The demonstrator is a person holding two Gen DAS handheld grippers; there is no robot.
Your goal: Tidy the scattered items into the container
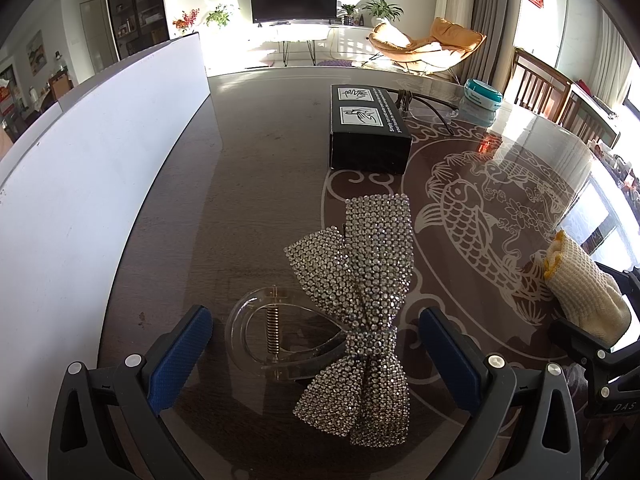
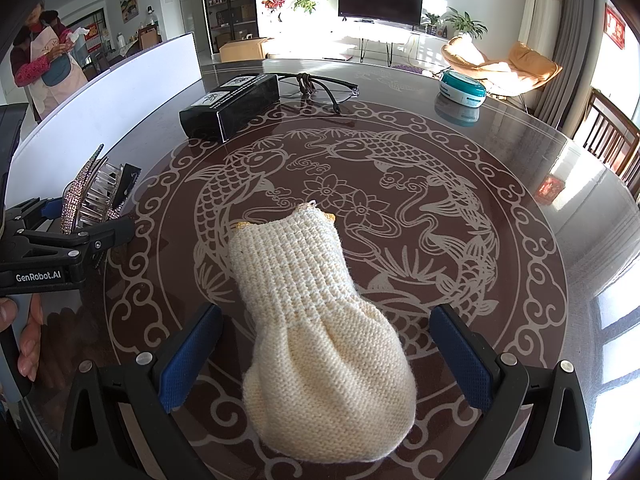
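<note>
The fingers (image 1: 450,356) of the left gripper (image 1: 316,354) are spread wide on either side of a rhinestone bow hair clip (image 1: 360,300), whose clear claw (image 1: 260,332) lies on the dark tabletop (image 1: 260,160); neither pad touches it. The right gripper (image 2: 326,354) also has its fingers (image 2: 188,360) spread, flanking a cream knitted mitten (image 2: 316,312) lying flat over the carp pattern. At twelve o'clock from the bow sits a black box (image 1: 368,128), glasses (image 1: 424,104) beside it at two o'clock. A white container wall (image 1: 100,152) stands at ten o'clock.
</note>
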